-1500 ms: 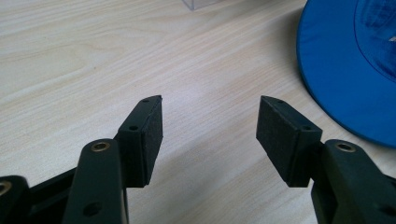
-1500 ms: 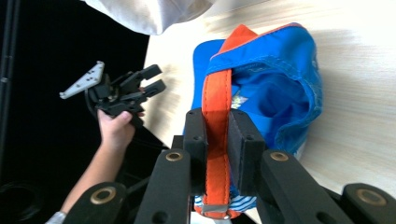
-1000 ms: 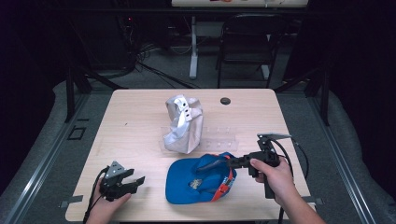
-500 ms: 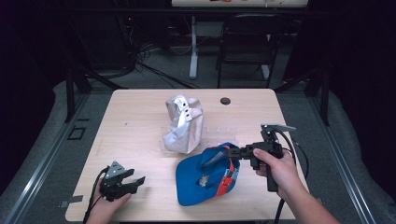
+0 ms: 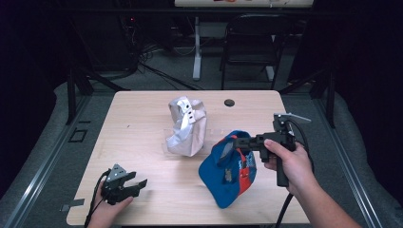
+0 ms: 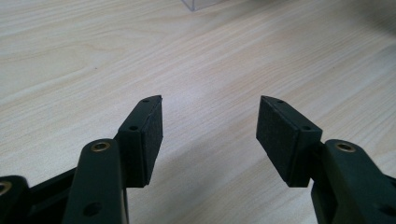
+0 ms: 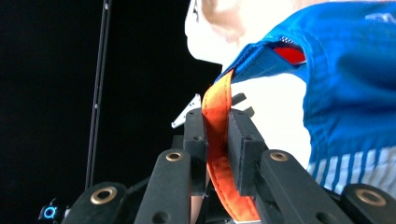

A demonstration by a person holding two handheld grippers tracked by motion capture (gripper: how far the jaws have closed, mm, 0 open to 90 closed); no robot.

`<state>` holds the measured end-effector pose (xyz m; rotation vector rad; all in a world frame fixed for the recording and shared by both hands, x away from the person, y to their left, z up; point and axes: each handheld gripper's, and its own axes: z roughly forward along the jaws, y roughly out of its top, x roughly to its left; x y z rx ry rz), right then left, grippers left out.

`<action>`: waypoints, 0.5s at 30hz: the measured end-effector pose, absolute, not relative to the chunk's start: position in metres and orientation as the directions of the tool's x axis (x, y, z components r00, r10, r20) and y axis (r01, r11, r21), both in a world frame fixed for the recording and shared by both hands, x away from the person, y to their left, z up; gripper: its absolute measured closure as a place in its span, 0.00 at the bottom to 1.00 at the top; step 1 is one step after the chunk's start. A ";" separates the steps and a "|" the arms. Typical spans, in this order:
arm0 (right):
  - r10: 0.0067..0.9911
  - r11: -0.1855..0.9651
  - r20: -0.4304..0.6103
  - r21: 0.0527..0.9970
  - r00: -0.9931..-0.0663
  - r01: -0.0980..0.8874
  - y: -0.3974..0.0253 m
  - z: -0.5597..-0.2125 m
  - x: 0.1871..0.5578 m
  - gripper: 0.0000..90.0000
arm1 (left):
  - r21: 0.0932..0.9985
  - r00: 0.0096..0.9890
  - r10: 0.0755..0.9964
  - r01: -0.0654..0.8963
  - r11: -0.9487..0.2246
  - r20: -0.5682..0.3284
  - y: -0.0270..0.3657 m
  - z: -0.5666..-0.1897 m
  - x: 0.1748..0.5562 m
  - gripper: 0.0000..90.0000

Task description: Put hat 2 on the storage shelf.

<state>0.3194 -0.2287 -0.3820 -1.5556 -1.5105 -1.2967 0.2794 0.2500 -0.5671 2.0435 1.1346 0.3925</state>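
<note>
At the far left of the high view we see the left gripper [image 5: 127,184] resting low on the wooden table [image 5: 142,118], held in the person's left hand [image 5: 105,211] near the table's 7 o'clock corner. Its jaws stand wide apart with nothing between them; in the left gripper view its pads [image 6: 150,135] frame only bare wood grain.

Moving toward the centre, we find a white cap [image 5: 186,126] sitting on a clear stand [image 5: 167,140], at about 12 o'clock from the table's middle. A small dark disc [image 5: 229,102] lies on the table beyond it, toward 1 o'clock.

Further right comes the blue cap [image 5: 227,168], lifted and tilted so that its lower edge hangs just over the table at roughly 4 o'clock from the white cap. It hangs at about 8 o'clock from the right gripper [image 5: 236,142], whose jaws reach in from the right and meet the cap at its upper edge. In the right gripper view we see those jaws clamped on the cap's orange strap [image 7: 219,140], the blue cloth spreading away toward 2 o'clock. The right hand [image 5: 287,164] holds the gripper's handle at the far right, level with the cap.
</note>
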 end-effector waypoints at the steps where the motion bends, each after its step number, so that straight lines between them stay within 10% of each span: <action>1: 0.375 -0.173 0.919 0.201 -0.124 0.964 -0.231 -0.379 0.320 0.88 | 0.736 0.559 0.824 0.595 -0.323 -0.090 0.250 -0.567 0.279 0.46; 15: 0.392 -0.267 0.912 0.235 -0.118 0.935 -0.250 -0.343 0.332 0.88 | 0.744 0.559 0.824 0.591 -0.313 -0.097 0.251 -0.567 0.279 0.46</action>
